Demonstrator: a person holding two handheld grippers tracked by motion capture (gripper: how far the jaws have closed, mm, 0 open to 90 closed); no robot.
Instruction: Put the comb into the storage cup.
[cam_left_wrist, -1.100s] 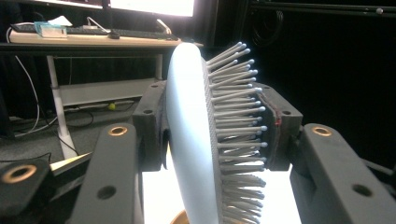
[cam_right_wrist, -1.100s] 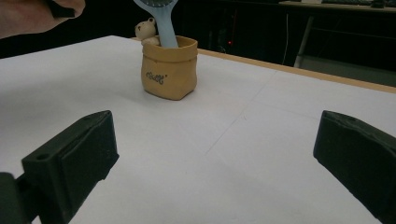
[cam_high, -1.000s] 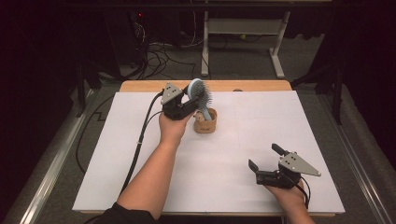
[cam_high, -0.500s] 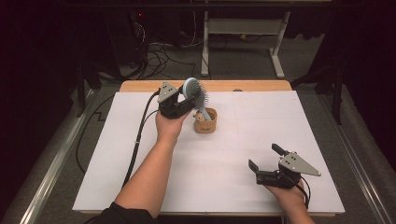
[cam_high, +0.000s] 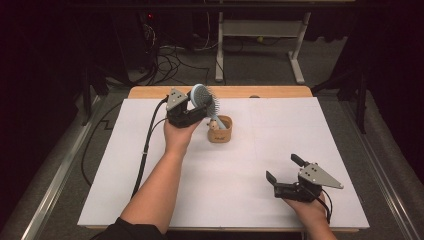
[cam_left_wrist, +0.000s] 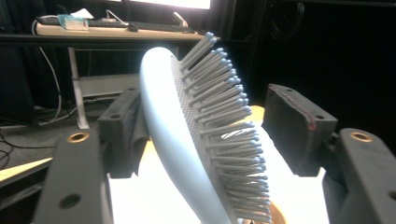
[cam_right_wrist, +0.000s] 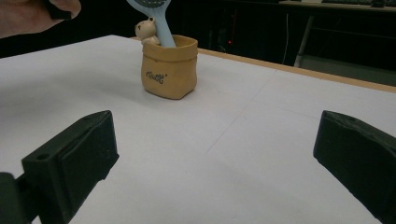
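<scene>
A pale blue hairbrush (cam_high: 202, 97) stands handle-down in a small tan sack-shaped pot (cam_high: 220, 131) at the back middle of the table, leaning left. My left gripper (cam_high: 196, 109) sits around the brush head. In the left gripper view the brush (cam_left_wrist: 196, 140) is between the jaws, which have just been opening. The right pad is clear of the bristles and the brush back lies close by the left pad. My right gripper (cam_high: 282, 167) rests open near the front right, nothing between its fingers. In the right gripper view, the pot (cam_right_wrist: 169, 67) shows with the brush handle (cam_right_wrist: 156, 18) in it.
A white sheet (cam_high: 300, 135) covers the table, with a wooden edge (cam_high: 260, 91) at the back. A small bear figure (cam_right_wrist: 145, 30) sits on the pot's rim. Cables and a desk frame (cam_high: 260, 35) lie on the floor beyond. The left gripper's cable (cam_high: 147, 145) trails down the left side.
The left gripper's jaws have spread apart around the brush head, and the hand with the brush head has shifted slightly left. The right gripper has stayed put.
</scene>
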